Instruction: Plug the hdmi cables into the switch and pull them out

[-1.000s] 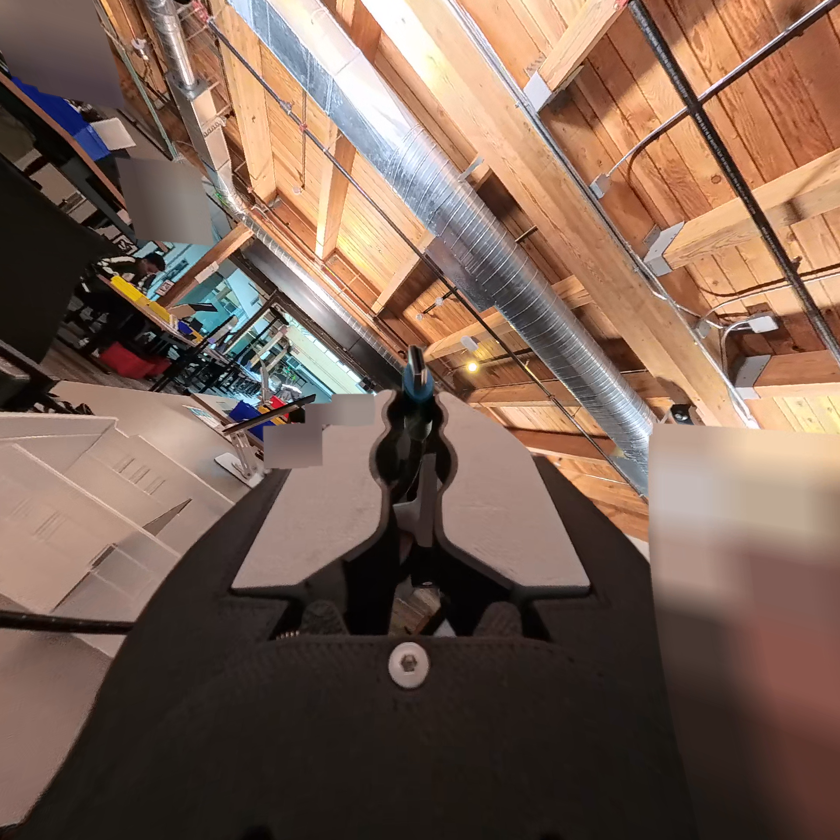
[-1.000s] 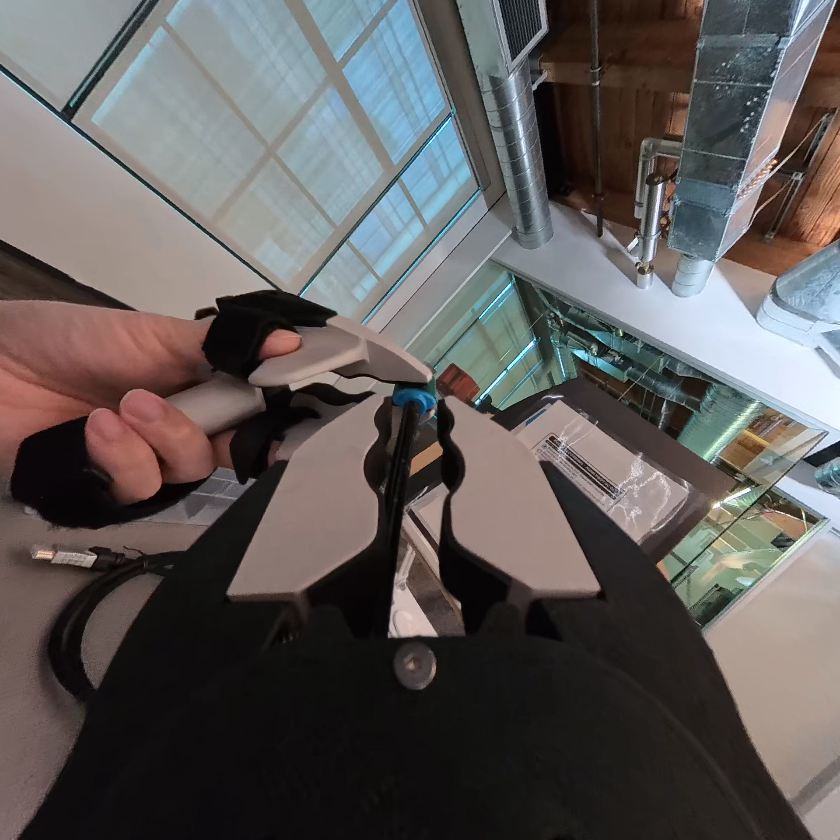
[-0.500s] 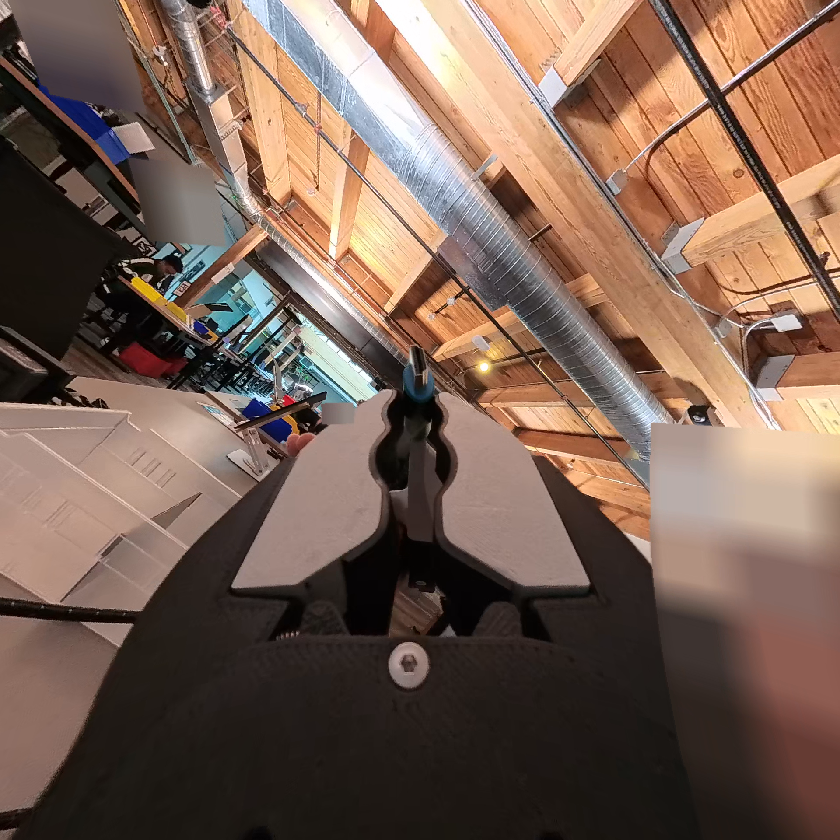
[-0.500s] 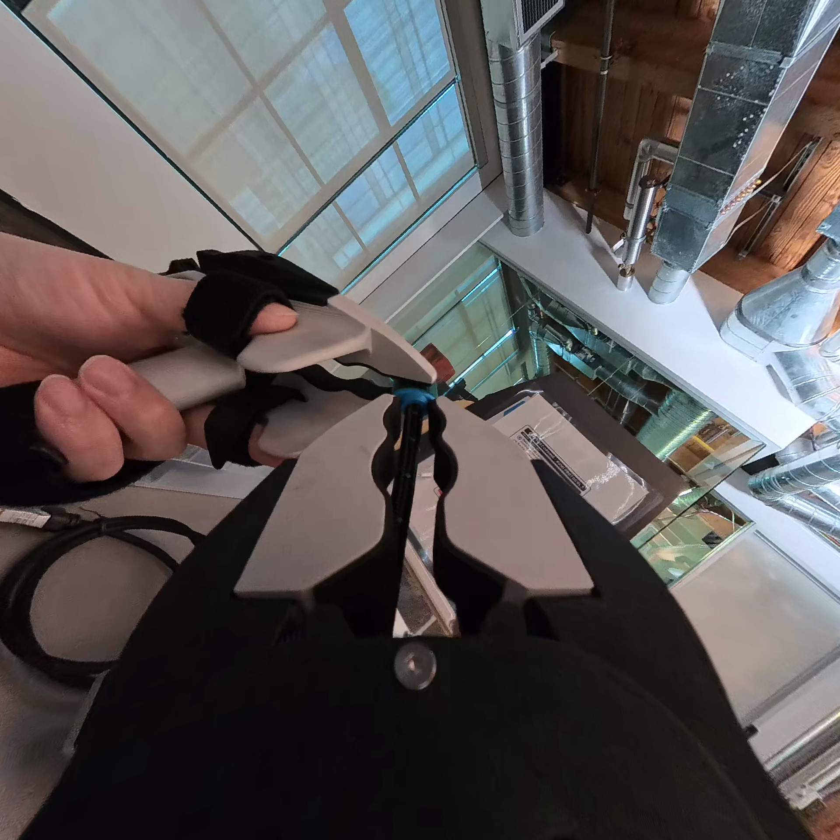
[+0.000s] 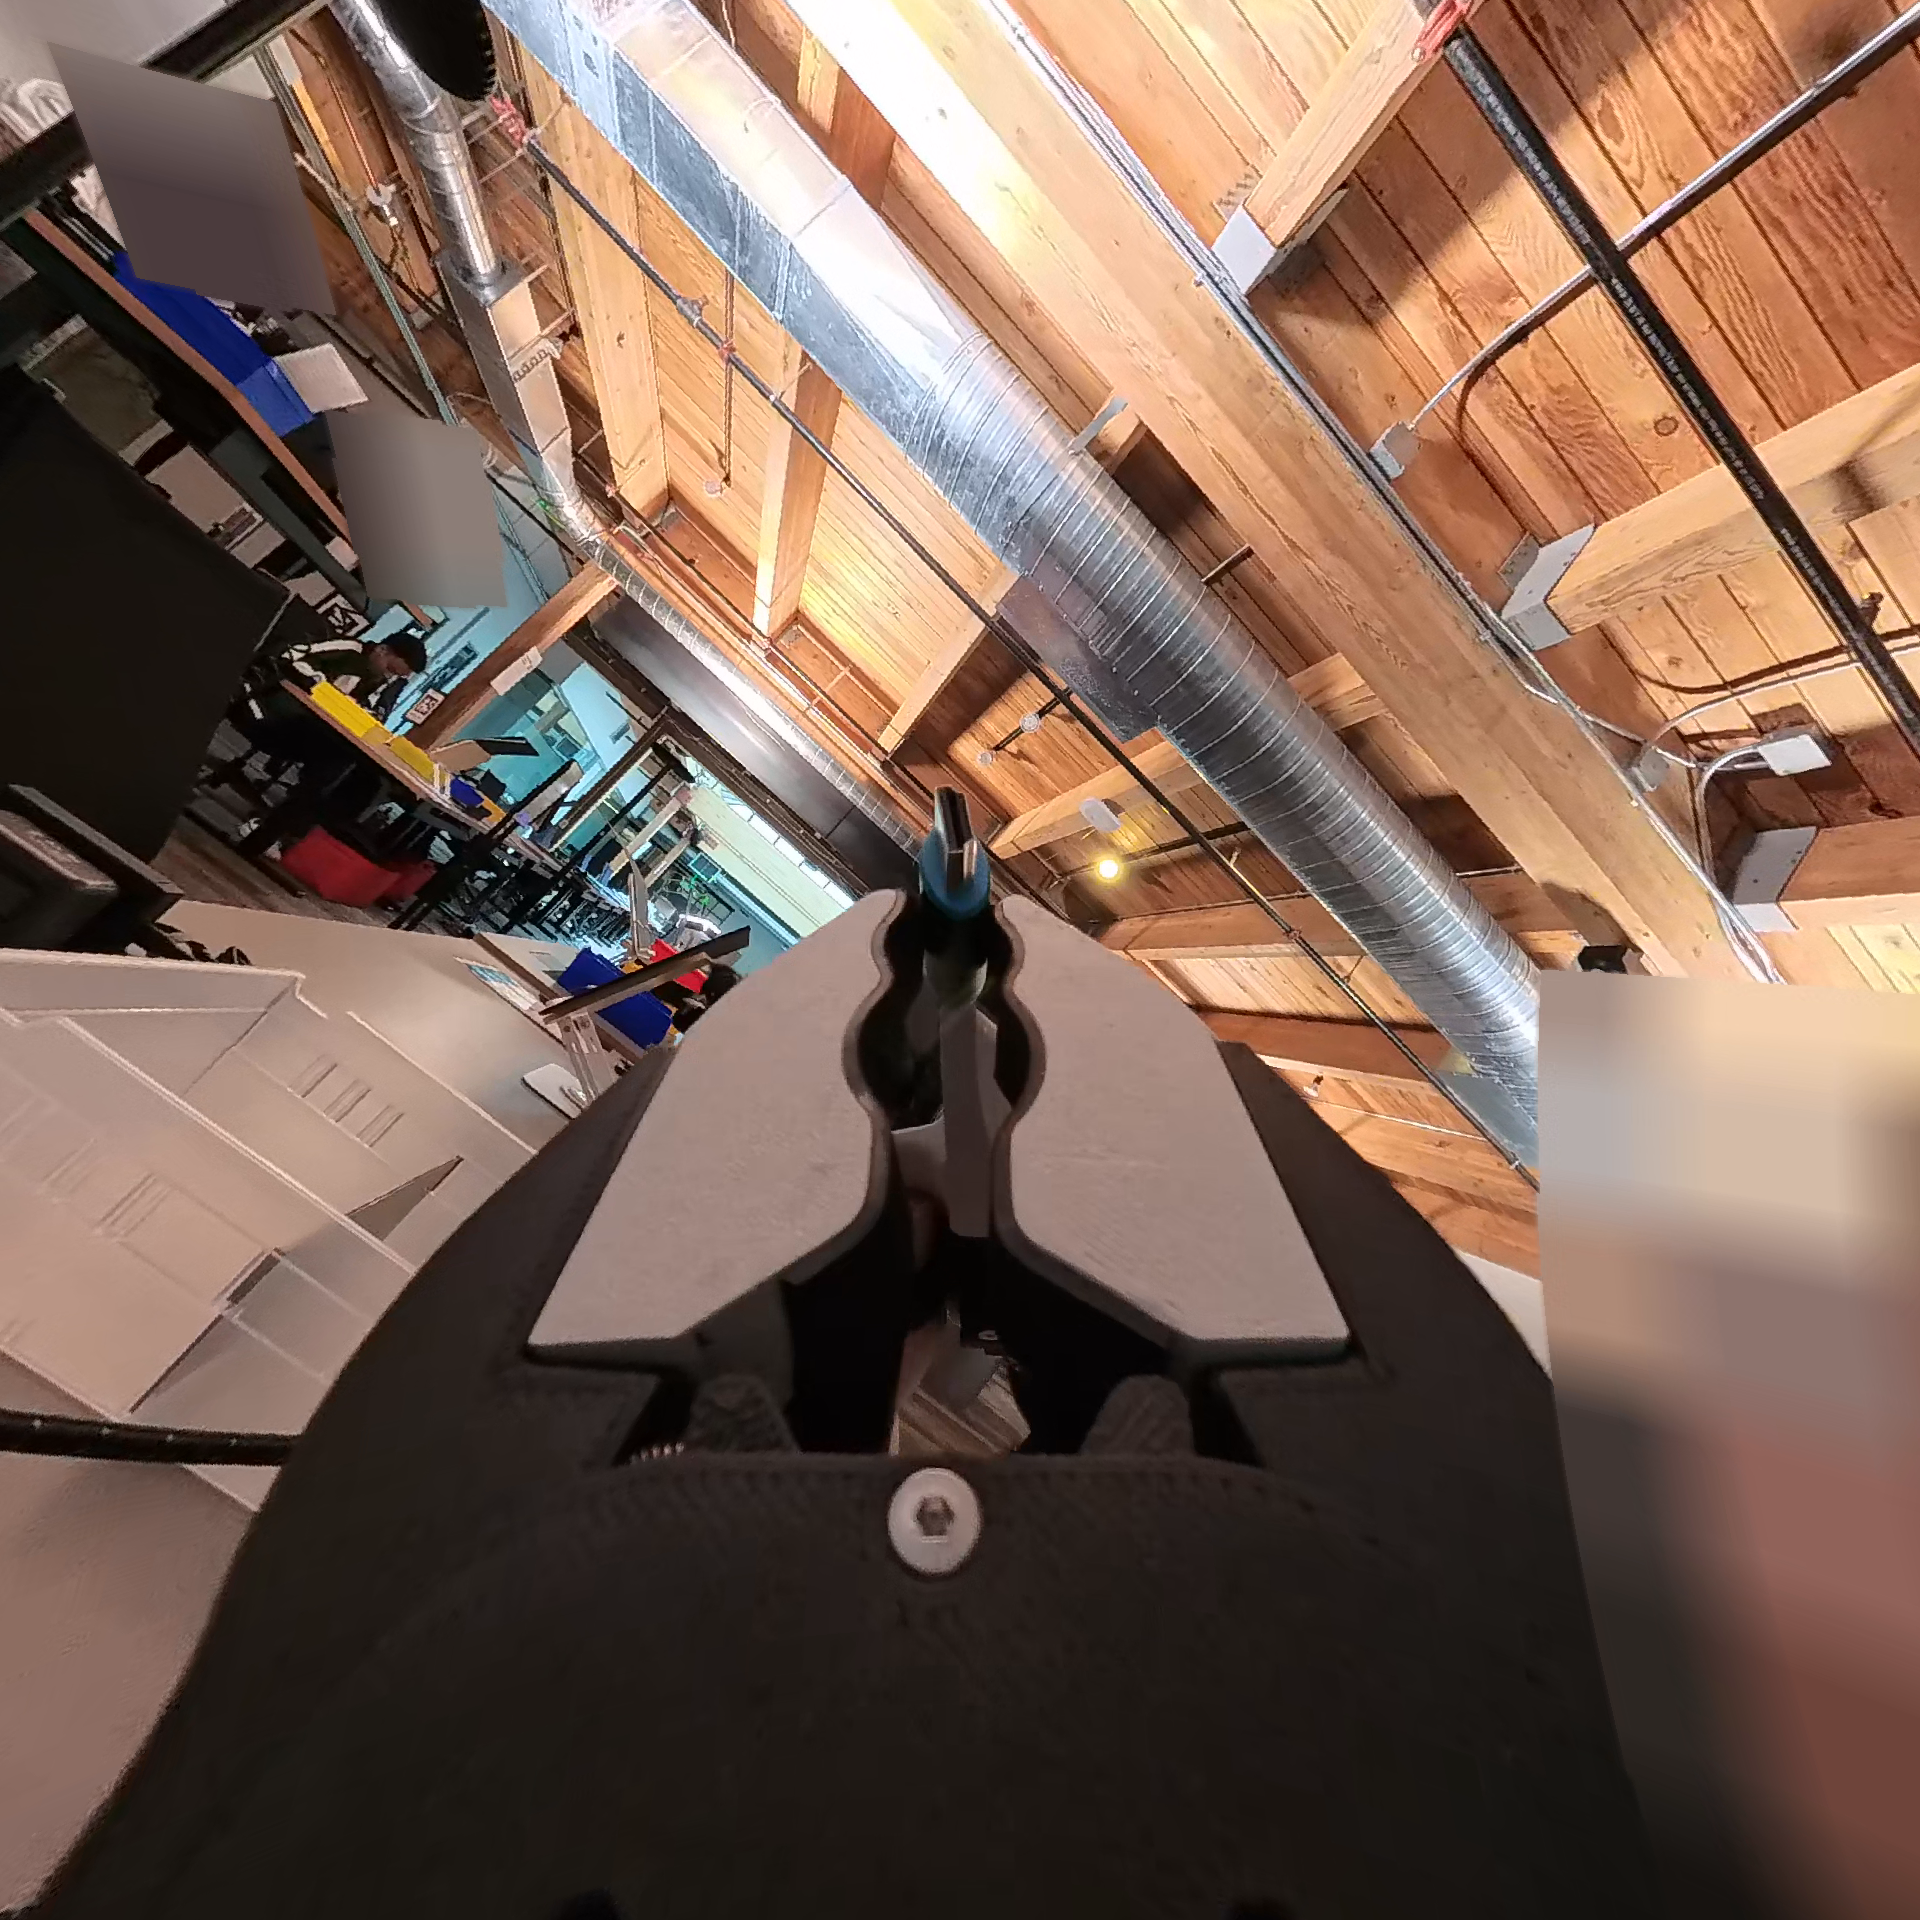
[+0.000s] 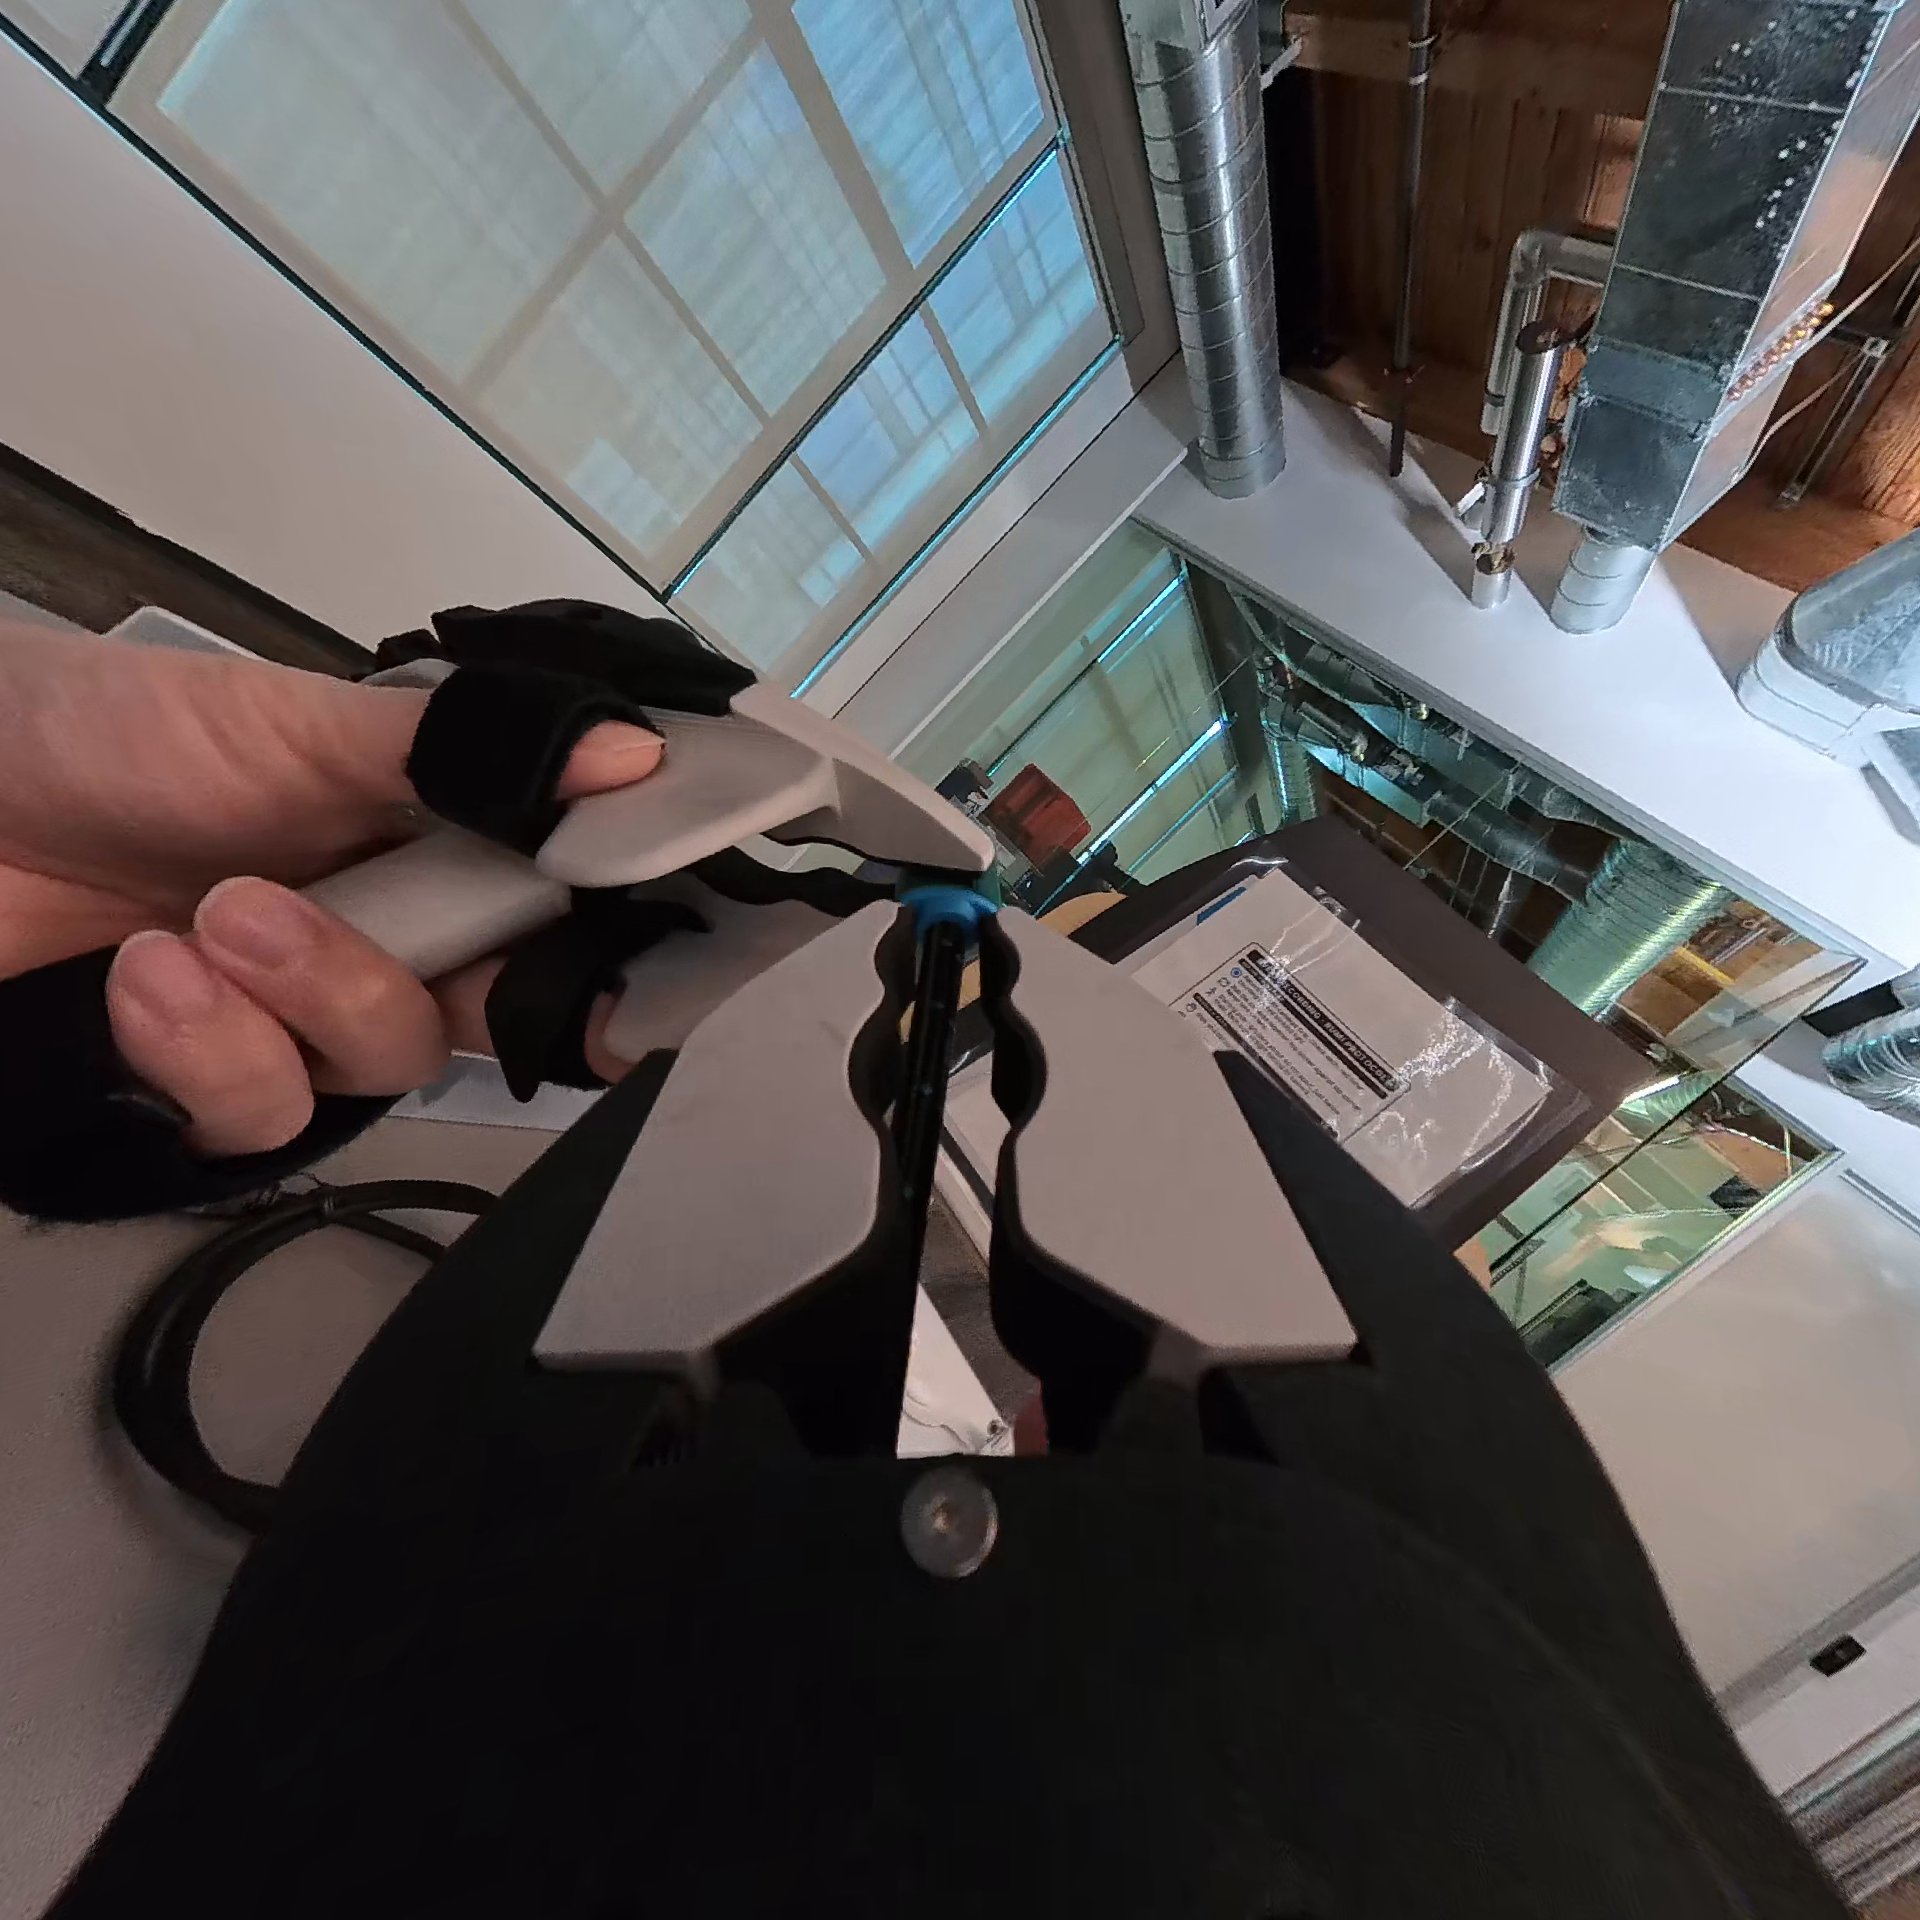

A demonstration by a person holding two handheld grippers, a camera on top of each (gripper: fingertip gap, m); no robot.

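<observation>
Both views point up toward the ceiling. In the left wrist view my left gripper is shut on an hdmi plug with a blue collar, whose dark metal end sticks out past the fingertips. In the right wrist view my right gripper is shut on the black hdmi cable just below the blue collar. The left gripper, held by a gloved hand, pinches the same end from the left, tip to tip with mine. The switch is not in view.
A loop of black cable lies on the white table at lower left. A dark box with a plastic-sleeved sheet stands behind the grippers. White folded boxes lie to the left, with a black cable below them.
Both grippers keep their hold. In the right view the hand with the left gripper has drifted down and closer, and the loose metal plug on the table has left the picture.
</observation>
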